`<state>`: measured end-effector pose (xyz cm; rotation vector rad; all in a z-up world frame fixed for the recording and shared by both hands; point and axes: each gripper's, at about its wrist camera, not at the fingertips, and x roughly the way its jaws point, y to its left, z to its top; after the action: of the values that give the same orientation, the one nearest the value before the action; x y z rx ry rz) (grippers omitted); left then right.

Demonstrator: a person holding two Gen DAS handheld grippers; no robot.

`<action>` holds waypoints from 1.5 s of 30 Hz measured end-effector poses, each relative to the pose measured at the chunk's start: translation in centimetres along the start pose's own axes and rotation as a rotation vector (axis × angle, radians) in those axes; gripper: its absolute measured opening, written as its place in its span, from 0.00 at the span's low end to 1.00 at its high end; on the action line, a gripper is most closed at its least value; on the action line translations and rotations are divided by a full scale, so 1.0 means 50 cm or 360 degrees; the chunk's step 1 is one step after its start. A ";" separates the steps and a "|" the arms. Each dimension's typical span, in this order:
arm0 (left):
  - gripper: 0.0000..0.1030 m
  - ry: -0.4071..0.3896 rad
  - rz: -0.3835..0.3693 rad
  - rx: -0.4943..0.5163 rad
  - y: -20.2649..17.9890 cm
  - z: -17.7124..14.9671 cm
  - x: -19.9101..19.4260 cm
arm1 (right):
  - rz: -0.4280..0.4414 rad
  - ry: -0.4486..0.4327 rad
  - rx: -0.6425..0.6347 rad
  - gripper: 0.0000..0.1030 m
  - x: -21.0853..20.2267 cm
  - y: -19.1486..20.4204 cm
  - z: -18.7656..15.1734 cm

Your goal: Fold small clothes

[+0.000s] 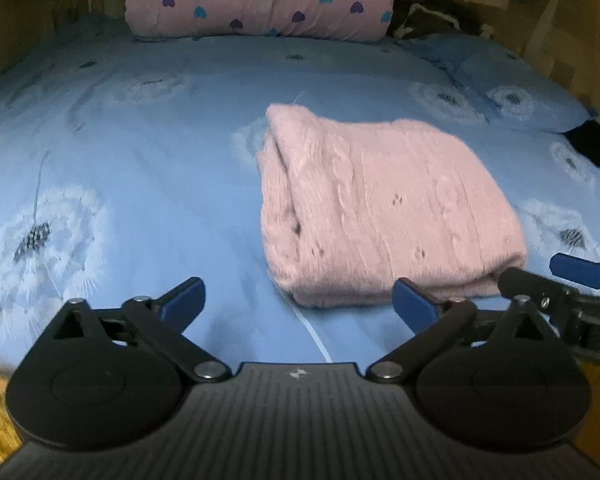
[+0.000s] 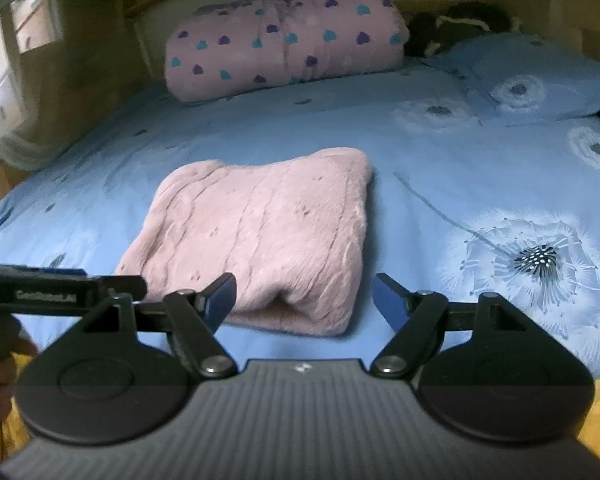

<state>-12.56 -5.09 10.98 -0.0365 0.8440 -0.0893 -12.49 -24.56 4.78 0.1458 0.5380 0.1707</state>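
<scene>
Your reference landmark is the pink knitted sweater (image 1: 384, 208), which lies folded into a thick rectangular bundle on the blue dandelion-print bedspread (image 1: 140, 168); its cable-knit face is up, and its layered edges show along the side that faces left in the left wrist view. Your left gripper (image 1: 298, 300) sits at the near side of the sweater, offset toward its near left corner; its jaws are spread wide with nothing between them, and the blue pads (image 1: 414, 304) touch no fabric, although one pad overlaps the sweater's near edge in the picture. Your right gripper (image 2: 302, 298) sits at the near side of the sweater too, toward its near right corner; its jaws are likewise spread wide and hold nothing, and the sweater's near folded edge lies just beyond the blue fingertips (image 2: 220, 300). Each gripper is visible at the margin of the other's view, so the two tools stand side by side on the near side of the sweater. Beyond the sweater, at the head of the bed, rests a pink quilt with heart print (image 2: 288, 40); to the far right of the sweater lies a blue pillow (image 2: 540, 80) in the same dandelion print as the bedspread.
</scene>
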 end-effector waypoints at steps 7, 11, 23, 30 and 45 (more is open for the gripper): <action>1.00 0.0106 0.0046 0.0003 -0.020 -0.034 0.034 | -0.0080 0.0055 -0.0127 0.83 0.006 0.021 -0.056; 1.00 0.0132 0.0090 0.0032 -0.026 -0.040 0.051 | -0.0113 0.0103 -0.0121 0.83 0.019 0.021 -0.080; 1.00 0.0104 0.0123 0.0068 -0.032 -0.047 0.060 | -0.0154 0.0016 -0.0103 0.82 0.030 0.013 -0.098; 1.00 0.0102 0.0124 0.0066 -0.032 -0.049 0.061 | -0.0156 0.0009 -0.0103 0.82 0.032 0.013 -0.099; 1.00 0.0096 0.0131 0.0055 -0.030 -0.050 0.062 | -0.0155 0.0008 -0.0103 0.82 0.032 0.012 -0.099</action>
<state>-12.48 -6.88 7.10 0.0336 0.9027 -0.0280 -13.81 -23.19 -0.12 0.0558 0.5431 0.0935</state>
